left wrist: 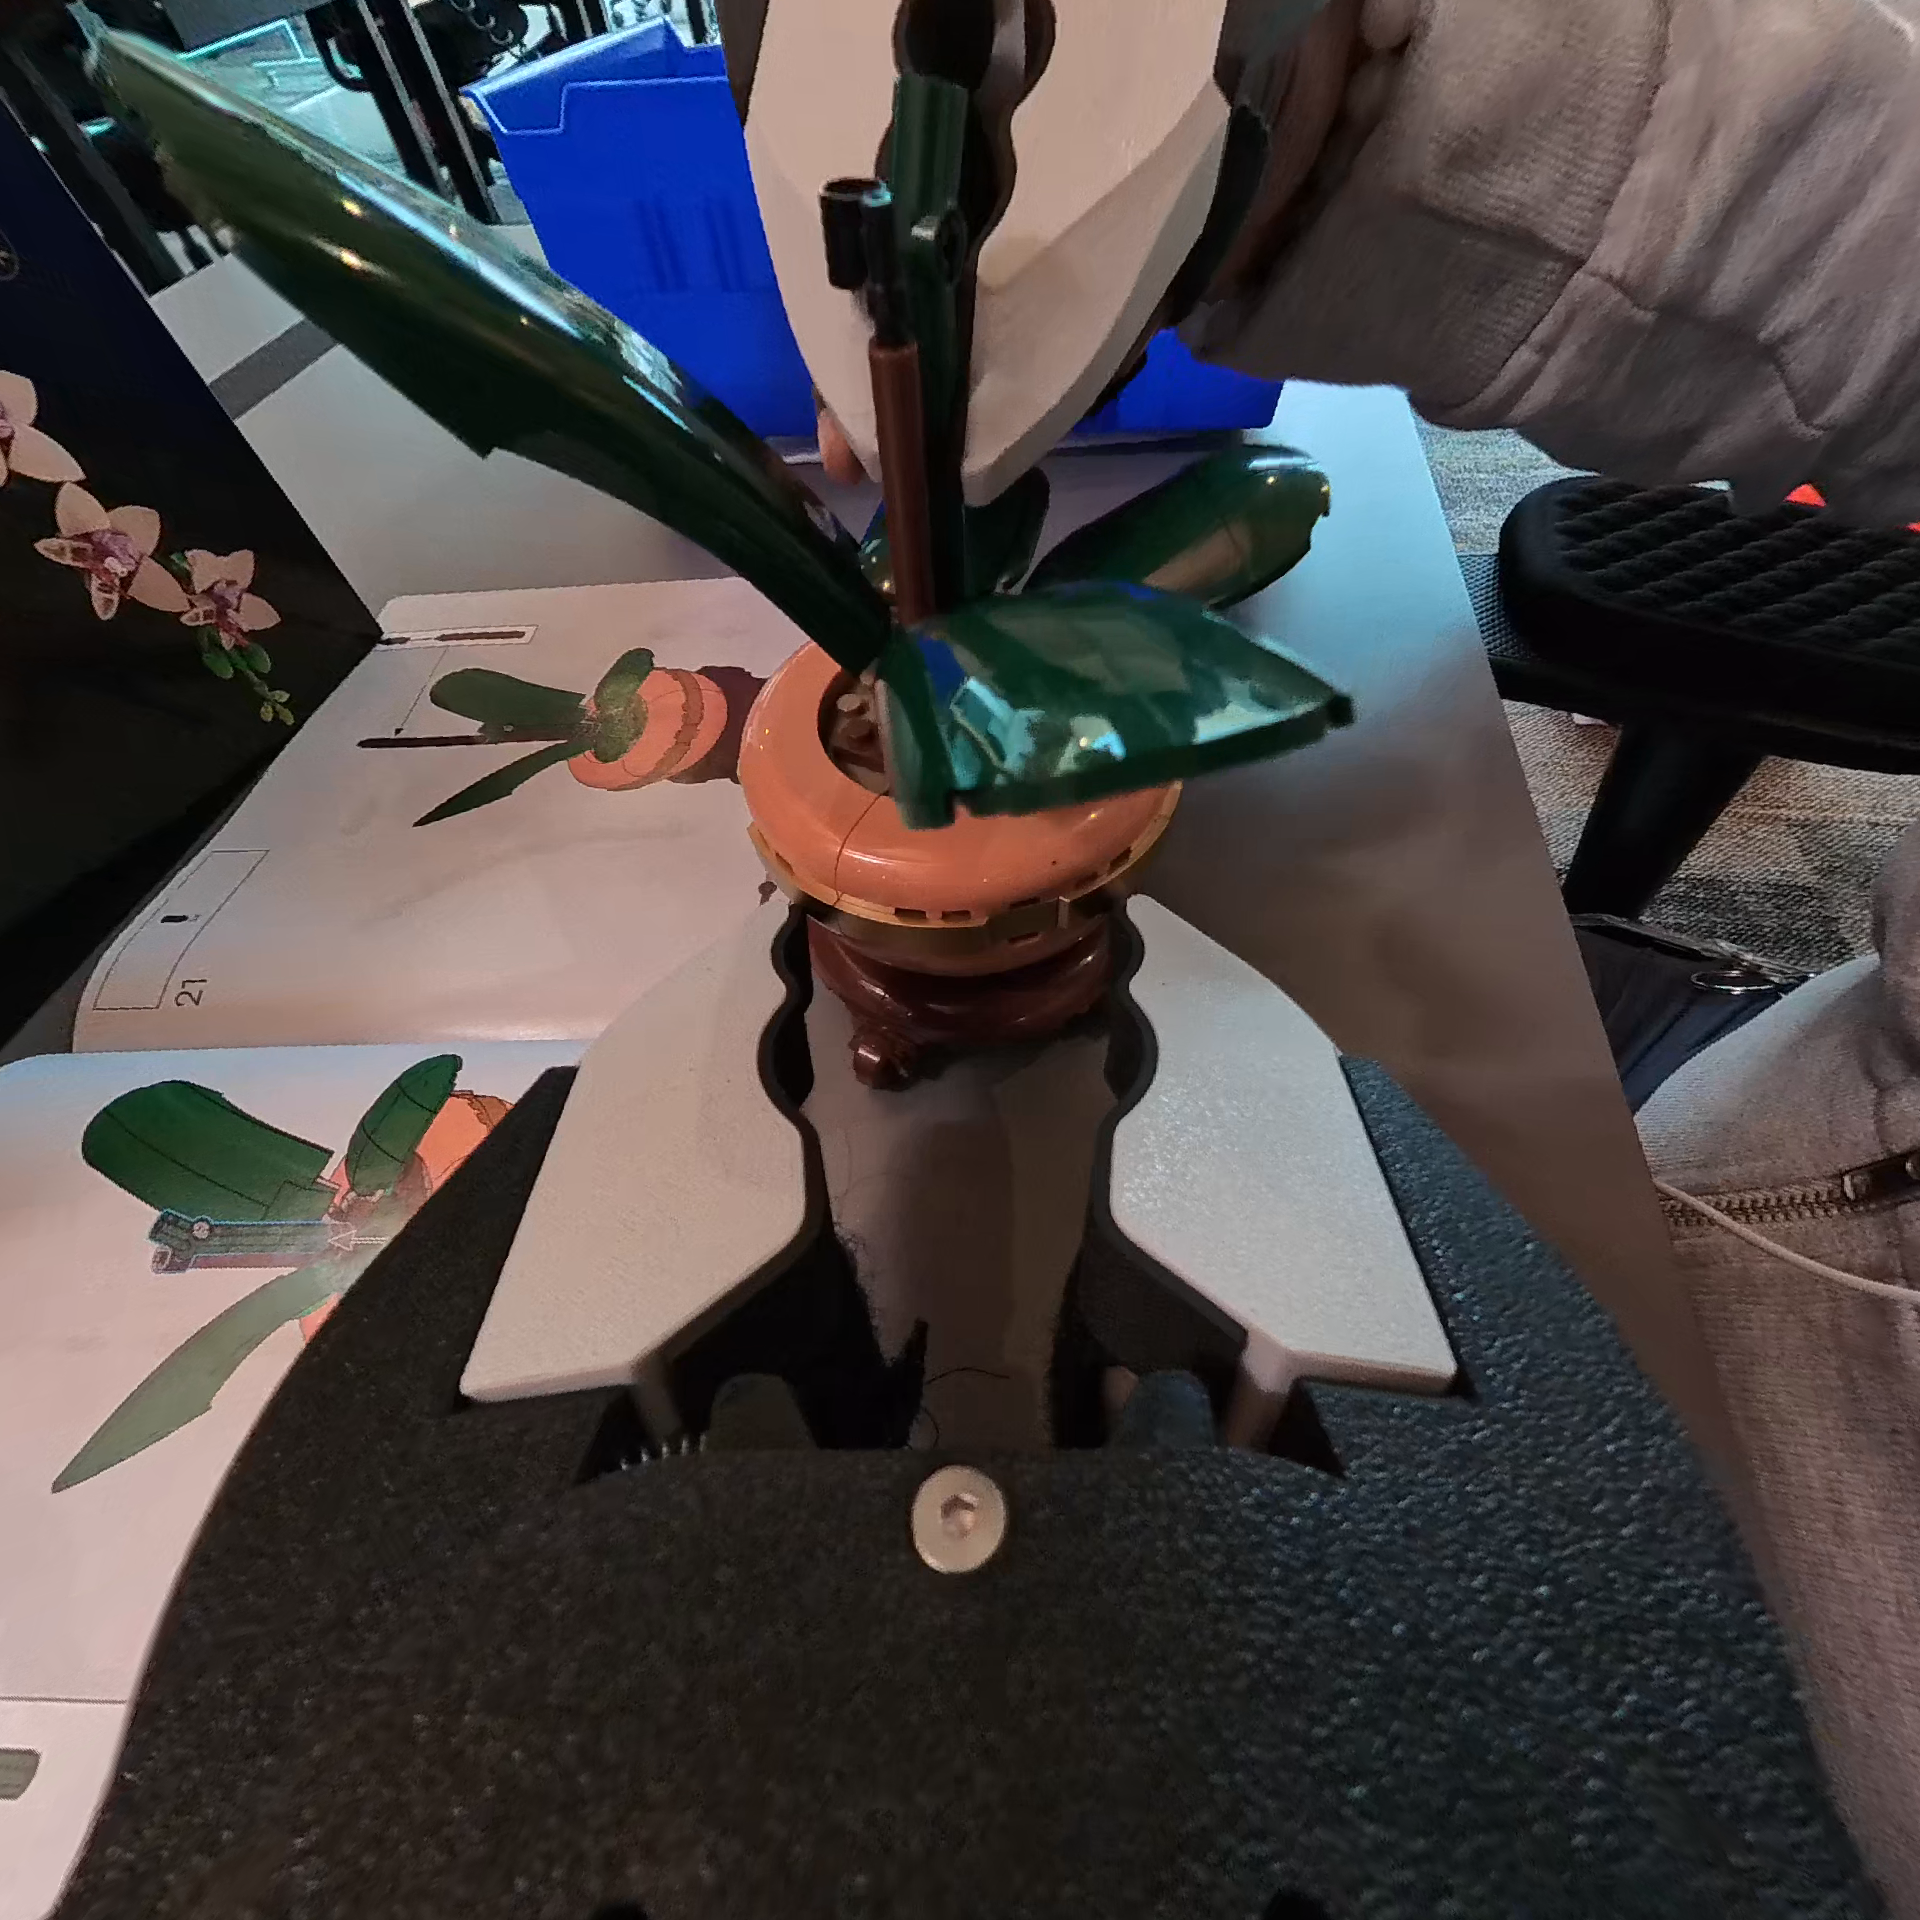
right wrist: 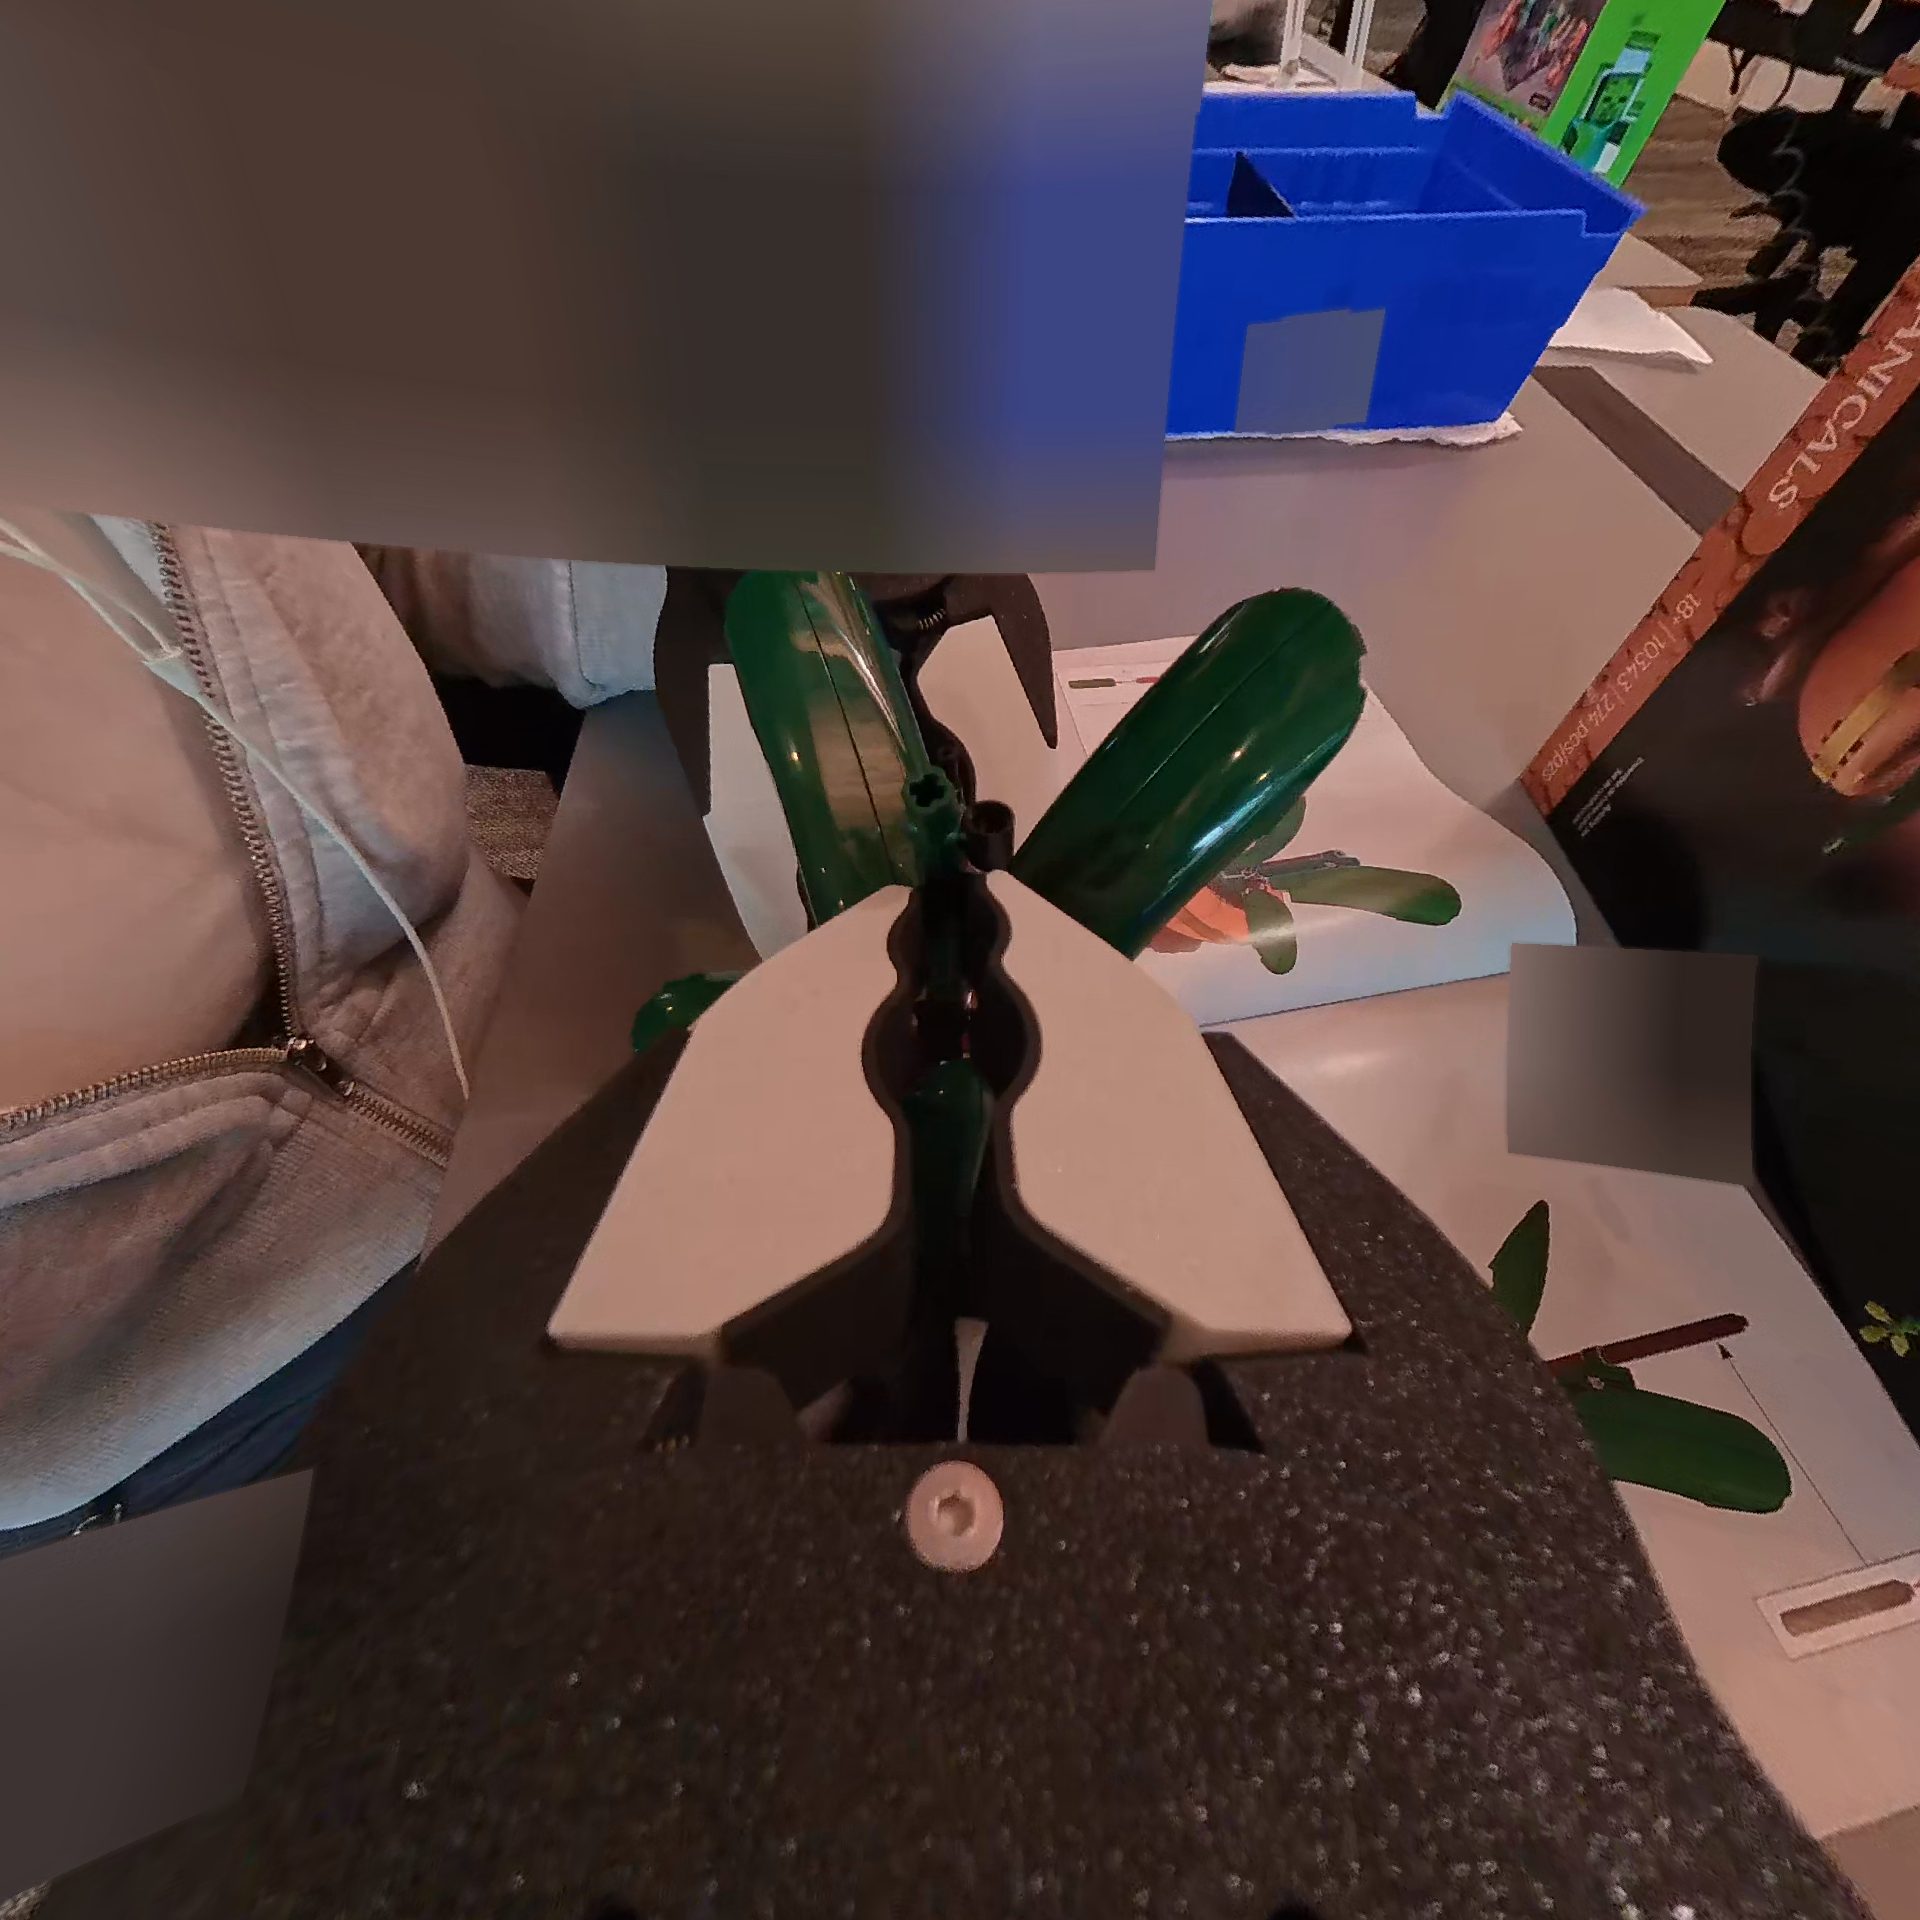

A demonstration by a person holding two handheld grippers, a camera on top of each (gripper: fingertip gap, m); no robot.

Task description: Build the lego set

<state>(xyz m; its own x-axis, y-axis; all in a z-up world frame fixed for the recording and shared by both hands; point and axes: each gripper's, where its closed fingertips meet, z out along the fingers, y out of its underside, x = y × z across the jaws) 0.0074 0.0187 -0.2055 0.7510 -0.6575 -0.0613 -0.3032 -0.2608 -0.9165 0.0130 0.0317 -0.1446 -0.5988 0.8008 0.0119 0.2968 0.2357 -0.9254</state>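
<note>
Grey table [left wrist: 1382, 935] under everything, instruction sheets [left wrist: 343, 914] spread left of left gripper.

Plant model [left wrist: 956, 821]: tan pot rim, brown base, dark green leaves [left wrist: 1101, 707]. Sits between left gripper [left wrist: 961, 997] fingers; brown base clamped at tips.

Stem [left wrist: 902, 488], brown-green rod, rises from pot centre; right gripper [right wrist: 951, 997] pinched shut on its upper part, coming from far side.

Judgement: light, rigid plastic, glossy so slippery; leaves on clip joints, likely pop off. Hold base low, push stem straight along axis.

Beyond: blue bin [right wrist: 1382, 260], set box [right wrist: 1787, 675].
</note>
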